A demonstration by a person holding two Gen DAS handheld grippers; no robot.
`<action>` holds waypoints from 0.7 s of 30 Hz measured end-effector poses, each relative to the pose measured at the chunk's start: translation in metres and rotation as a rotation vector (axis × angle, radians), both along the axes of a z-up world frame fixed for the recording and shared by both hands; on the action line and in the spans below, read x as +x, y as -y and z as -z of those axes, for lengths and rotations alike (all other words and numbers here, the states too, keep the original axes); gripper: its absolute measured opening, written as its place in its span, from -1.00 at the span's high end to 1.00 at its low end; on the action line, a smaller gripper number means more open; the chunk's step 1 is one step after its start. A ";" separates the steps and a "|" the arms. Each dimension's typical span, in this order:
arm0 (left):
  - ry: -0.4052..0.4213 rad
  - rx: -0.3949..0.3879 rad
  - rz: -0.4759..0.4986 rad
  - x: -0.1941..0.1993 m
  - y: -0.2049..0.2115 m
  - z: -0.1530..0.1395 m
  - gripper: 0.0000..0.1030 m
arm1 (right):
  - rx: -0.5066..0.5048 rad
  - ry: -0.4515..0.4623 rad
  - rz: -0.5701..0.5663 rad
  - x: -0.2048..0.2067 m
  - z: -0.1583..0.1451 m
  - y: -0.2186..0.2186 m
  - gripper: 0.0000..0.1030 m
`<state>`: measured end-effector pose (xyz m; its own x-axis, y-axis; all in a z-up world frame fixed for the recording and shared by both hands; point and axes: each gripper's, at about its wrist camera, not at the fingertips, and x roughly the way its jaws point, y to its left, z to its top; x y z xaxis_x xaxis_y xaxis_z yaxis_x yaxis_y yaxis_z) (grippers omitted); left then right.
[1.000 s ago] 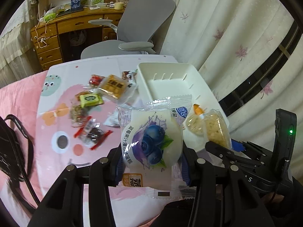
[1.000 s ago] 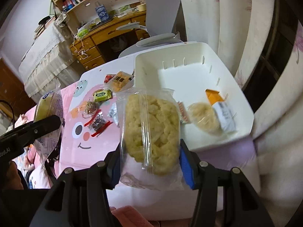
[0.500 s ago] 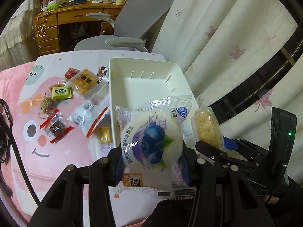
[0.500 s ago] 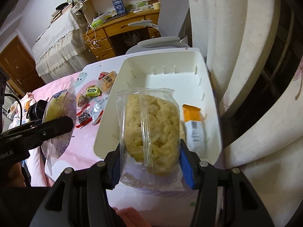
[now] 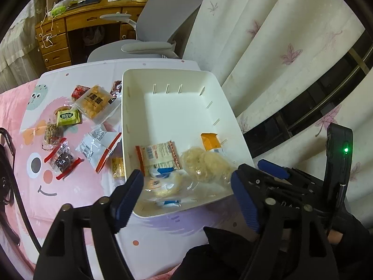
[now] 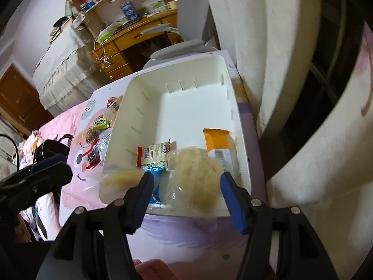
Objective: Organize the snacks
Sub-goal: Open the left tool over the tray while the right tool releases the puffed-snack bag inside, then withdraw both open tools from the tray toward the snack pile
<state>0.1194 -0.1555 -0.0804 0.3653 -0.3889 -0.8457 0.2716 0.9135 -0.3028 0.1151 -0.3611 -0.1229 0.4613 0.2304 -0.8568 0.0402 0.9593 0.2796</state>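
A white bin point(image 5: 177, 74) point(image 6: 177, 65) stands on the pink table. In it lie an orange-edged packet point(image 5: 158, 155) point(image 6: 155, 155), an orange packet point(image 5: 211, 141) point(image 6: 216, 137), a pale rice cake point(image 5: 205, 165) point(image 6: 198, 175) and a blurred, falling blueberry bun packet point(image 5: 163, 186) point(image 6: 121, 177). My left gripper point(image 5: 186, 196) is open and empty over the bin's near end. My right gripper point(image 6: 186, 191) is open and empty over the rice cake. Several snacks lie left of the bin: a square yellow packet point(image 5: 95, 101), a green packet point(image 5: 67, 117), a dark candy point(image 5: 64, 159).
A grey office chair point(image 5: 149, 23) and a wooden desk point(image 5: 77, 23) stand beyond the table. A curtain point(image 5: 268, 35) hangs close on the right of the bin. A black strap point(image 5: 9, 170) lies at the table's left edge.
Both grippers have opened. The blueberry bun left my left gripper and the rice cake left my right gripper; both are now in the bin's near end.
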 end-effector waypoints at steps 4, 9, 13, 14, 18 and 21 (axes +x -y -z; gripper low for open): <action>-0.018 0.005 0.013 0.002 0.002 0.003 -0.52 | 0.006 -0.009 0.014 -0.002 0.003 0.002 -0.16; -0.034 0.016 0.028 0.004 0.000 0.007 -0.52 | 0.015 -0.032 0.011 0.001 0.007 -0.003 -0.17; -0.045 0.021 0.018 0.003 -0.010 0.009 -0.52 | 0.028 -0.063 0.002 0.004 0.012 -0.012 -0.17; -0.048 0.020 0.012 0.003 -0.014 0.010 -0.52 | 0.027 -0.069 -0.002 0.004 0.013 -0.015 -0.17; -0.067 0.023 -0.012 0.000 -0.034 0.014 -0.52 | 0.026 -0.081 -0.029 0.006 0.014 -0.033 -0.17; -0.078 0.033 -0.034 -0.003 -0.052 0.017 -0.52 | 0.032 -0.089 -0.038 0.007 0.016 -0.048 -0.17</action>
